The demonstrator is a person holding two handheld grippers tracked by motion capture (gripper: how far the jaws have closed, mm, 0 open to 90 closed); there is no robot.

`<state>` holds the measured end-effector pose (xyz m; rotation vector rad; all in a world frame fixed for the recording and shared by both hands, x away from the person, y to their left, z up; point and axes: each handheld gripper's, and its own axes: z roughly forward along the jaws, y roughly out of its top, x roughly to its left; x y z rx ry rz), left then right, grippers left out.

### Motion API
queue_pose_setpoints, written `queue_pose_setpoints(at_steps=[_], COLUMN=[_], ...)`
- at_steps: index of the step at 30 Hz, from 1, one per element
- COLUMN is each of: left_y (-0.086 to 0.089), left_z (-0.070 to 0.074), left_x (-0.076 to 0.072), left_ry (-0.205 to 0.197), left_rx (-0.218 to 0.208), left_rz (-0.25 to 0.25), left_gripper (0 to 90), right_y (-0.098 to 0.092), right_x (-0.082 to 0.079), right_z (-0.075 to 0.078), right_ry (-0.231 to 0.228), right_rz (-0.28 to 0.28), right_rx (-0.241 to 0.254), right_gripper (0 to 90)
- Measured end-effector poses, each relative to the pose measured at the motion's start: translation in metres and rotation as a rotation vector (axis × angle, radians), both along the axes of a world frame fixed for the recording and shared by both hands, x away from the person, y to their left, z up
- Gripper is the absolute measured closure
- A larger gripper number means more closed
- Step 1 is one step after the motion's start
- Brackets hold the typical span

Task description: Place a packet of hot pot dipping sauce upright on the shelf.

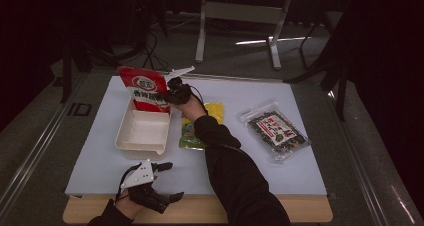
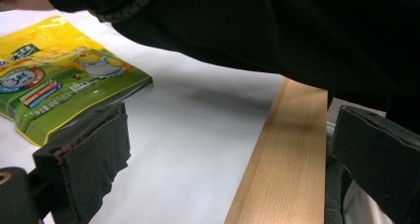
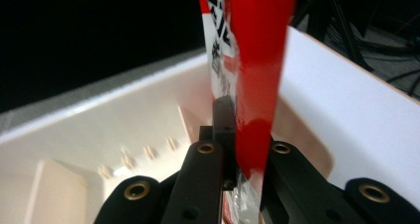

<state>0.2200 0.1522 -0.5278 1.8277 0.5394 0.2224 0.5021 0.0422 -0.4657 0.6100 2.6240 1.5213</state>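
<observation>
With my right tongs (image 1: 172, 93) clamped on the red packet (image 1: 146, 89) above the white tray's (image 1: 142, 136) far end and my left tongs (image 1: 167, 181) open, I risk the packet catching the rim and tipping outside.

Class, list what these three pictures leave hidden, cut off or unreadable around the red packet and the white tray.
- High view: red packet print too small; right hand-held gripper covers its edge.
- Right gripper view: white tray floor cut off by jaws.
- Left gripper view: yellow-green packet cut off at the left edge.

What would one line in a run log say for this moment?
right claw: shut on red packet, over white tray | left claw: open, idle at table edge | yellow-green packet, dark packet: on mat
</observation>
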Motion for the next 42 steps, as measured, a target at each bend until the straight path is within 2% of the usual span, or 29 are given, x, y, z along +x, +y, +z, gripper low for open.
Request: queue_pose_setpoints(at_steps=[3, 6, 8, 11, 17, 24, 29, 36, 42], left_y=[0.0, -0.001, -0.001, -0.002, -0.004, -0.006, -0.008, -0.008, -0.009], left_z=[0.0, 0.0, 0.0, 0.0, -0.001, -0.002, -0.002, -0.002, -0.003], left_x=[0.0, 0.0, 0.001, 0.001, 0.002, 0.004, 0.004, 0.005, 0.006], left_ry=[0.0, -0.001, -0.003, -0.003, -0.003, 0.001, 0.003, 0.006, 0.007], left_rx=[0.002, 0.003, 0.004, 0.004, 0.011, 0.012, 0.016, 0.008, 0.012], left_rz=[-0.001, -0.001, -0.002, -0.002, -0.006, -0.011, -0.017, -0.012, -0.011], left_gripper=[2.9, 2.9, 2.9, 2.9, 2.9, 2.9, 2.9, 2.9, 2.9], right_y=[-0.001, -0.006, -0.01, -0.019, -0.036, -0.062, -0.085, -0.117, -0.151], right_x=[-0.001, -0.002, -0.002, -0.004, -0.012, -0.023, -0.031, -0.039, -0.047], right_z=[-0.003, 0.0, 0.004, 0.009, 0.016, 0.022, 0.026, 0.029, 0.034], right_ry=[-0.005, -0.014, -0.018, -0.02, -0.044, -0.048, -0.045, -0.041, -0.05], right_rz=[-0.011, -0.027, -0.041, -0.046, -0.058, -0.066, -0.087, -0.12, -0.151], right_rx=[-0.03, -0.027, -0.04, -0.034, -0.062, -0.078, -0.081, -0.116, -0.114], right_gripper=[88.8, 78.9, 76.5, 72.8, 68.2, 61.6, 60.6, 59.7, 63.5])
